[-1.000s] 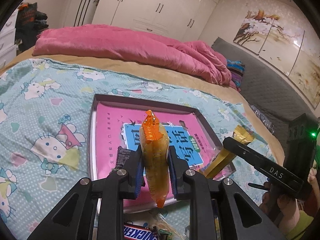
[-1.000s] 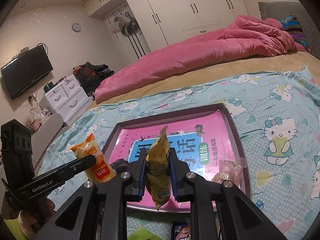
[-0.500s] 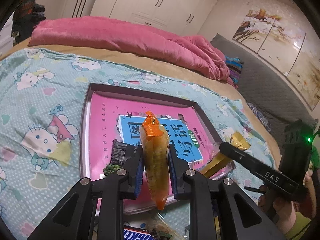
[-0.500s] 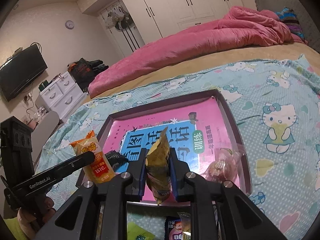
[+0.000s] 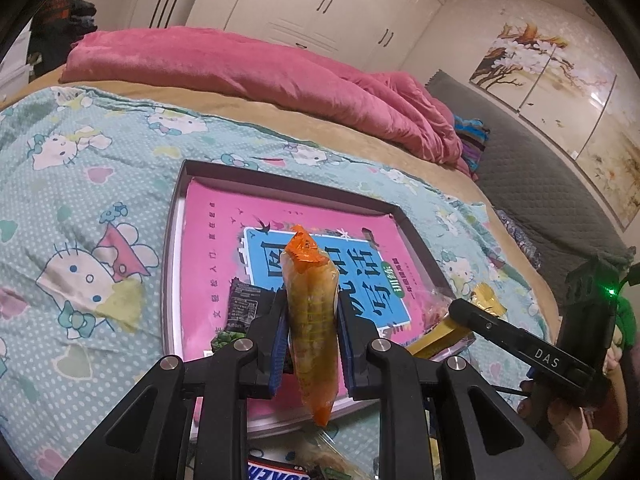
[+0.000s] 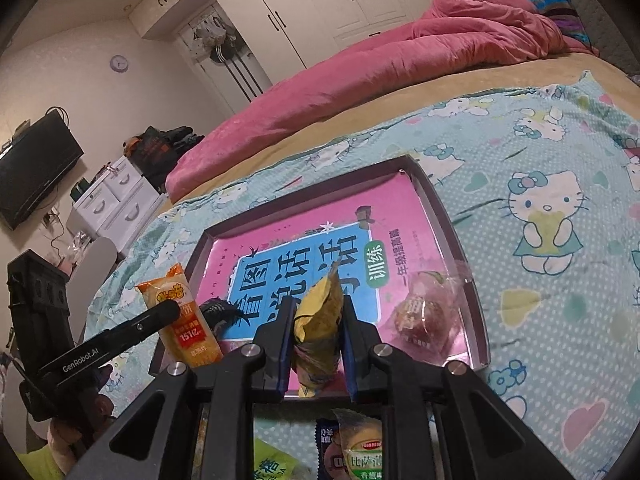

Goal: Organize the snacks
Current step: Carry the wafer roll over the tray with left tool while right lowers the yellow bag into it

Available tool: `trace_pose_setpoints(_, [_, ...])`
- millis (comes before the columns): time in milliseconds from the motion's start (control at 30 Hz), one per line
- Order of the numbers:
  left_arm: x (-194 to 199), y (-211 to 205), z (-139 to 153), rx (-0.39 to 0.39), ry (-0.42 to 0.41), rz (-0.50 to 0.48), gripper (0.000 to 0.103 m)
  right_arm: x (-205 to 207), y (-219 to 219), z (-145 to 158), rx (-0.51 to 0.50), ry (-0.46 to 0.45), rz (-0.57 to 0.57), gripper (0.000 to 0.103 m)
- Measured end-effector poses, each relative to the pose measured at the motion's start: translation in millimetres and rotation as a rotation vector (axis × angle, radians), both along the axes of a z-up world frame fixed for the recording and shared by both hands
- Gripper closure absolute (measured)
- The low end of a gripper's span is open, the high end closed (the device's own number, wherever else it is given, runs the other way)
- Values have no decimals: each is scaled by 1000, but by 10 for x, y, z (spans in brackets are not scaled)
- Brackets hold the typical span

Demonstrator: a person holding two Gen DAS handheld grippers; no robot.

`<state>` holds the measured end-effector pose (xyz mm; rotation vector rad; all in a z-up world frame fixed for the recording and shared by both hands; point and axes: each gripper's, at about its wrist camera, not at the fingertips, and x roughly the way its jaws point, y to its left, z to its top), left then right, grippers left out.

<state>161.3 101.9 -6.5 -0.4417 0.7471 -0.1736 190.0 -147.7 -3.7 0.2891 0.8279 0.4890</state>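
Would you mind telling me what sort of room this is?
Almost certainly a home bedroom: a bed with a Hello Kitty sheet and pink duvet, white built-in wardrobes, and a white chest of drawers.

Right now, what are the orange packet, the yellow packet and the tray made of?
Orange snack packet: glossy, partly see-through plastic film with a crimped top. Yellow snack packet: crinkled film, likely plastic or foil. Tray: thin, straight dull-grey walls, maybe cardboard or metal; its pink floor looks like glossy printed paper.

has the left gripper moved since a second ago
Yes. The left gripper, shut on the orange snack pack, has come forward and right over the tray: the tray's near-left corner has slid toward the view's left.
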Motion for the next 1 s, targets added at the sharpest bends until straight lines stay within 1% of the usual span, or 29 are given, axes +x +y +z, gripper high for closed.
trace_pose_setpoints(200, [57, 8, -26, 3, -4, -3, 80, 20, -30, -29, -16, 20, -24, 81])
trace_pose_setpoints(300, [99, -9, -33, 20, -12, -7, 80, 33, -86, -48, -19, 36, -51, 81])
trace_pose_setpoints(433, [141, -18, -53, 29, -15, -6, 80, 46, -141, -74, -30, 51, -75, 77])
trace_pose_setpoints(867, [145, -18, -106, 18, 2, -10, 80, 78, -183, -114, -68, 74, -120, 69])
trace_pose_setpoints(933, [149, -42, -113, 24, 5, -16, 79, 78, -156, -114, -90, 73, -119, 65])
trace_pose_setpoints(1000, [151, -54, -114, 27, 7, -19, 79, 76, -125, -113, -108, 71, -115, 63])
